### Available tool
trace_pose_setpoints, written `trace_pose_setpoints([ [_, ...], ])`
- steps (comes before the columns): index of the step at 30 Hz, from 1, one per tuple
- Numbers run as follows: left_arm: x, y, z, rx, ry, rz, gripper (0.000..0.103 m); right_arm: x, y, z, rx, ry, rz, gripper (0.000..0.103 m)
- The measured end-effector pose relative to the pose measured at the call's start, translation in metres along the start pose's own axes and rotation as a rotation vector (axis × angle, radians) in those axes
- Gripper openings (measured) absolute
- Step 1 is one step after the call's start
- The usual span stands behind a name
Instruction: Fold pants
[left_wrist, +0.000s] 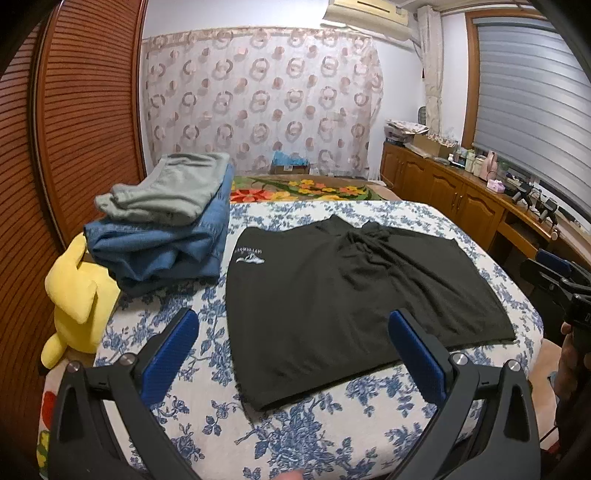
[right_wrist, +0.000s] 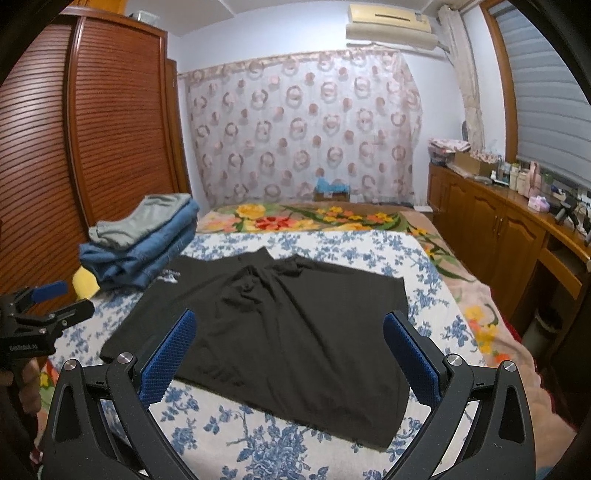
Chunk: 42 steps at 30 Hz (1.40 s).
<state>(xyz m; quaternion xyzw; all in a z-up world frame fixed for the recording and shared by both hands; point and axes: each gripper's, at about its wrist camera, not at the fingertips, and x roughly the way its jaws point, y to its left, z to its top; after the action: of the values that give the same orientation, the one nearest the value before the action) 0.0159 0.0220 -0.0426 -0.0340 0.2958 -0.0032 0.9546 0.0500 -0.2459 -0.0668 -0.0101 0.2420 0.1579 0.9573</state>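
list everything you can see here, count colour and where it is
black pants: 1, black with a small white logo, spread flat on the middle of the bed
folded clothes: 1 stack, grey piece on top of blue denim, far left of the bed
plush toy: 1, yellow, left edge of the bed beside the stack
bed cover: 1, white with blue flowers, under the pants
floral blanket: 1, yellow, red and green, far end of the bed
wardrobe: 1, brown slatted, left wall
curtain: 1, pale with ring pattern, back wall
air conditioner: 1, cream, above the curtain
cabinet: 1, brown wood, right wall, small items on top
left gripper: black, blue pads, open
right gripper: black, blue pads, open
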Motion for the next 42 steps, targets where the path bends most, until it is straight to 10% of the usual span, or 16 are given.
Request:
trace_pose_setpoints([
  [17, 0.033, 0.041, -0.044, -0.042, 0.109, 0.000, 0.102, 0.052, -0.016, -0.043, -0.021, 0.162, -0.005, 0.103],
  [42, 0.039, 0.050, -0.074, -0.040, 0.183, -0.087, 0.043, 0.083, -0.022, -0.082, -0.100, 0.292, -0.013, 0.103],
])
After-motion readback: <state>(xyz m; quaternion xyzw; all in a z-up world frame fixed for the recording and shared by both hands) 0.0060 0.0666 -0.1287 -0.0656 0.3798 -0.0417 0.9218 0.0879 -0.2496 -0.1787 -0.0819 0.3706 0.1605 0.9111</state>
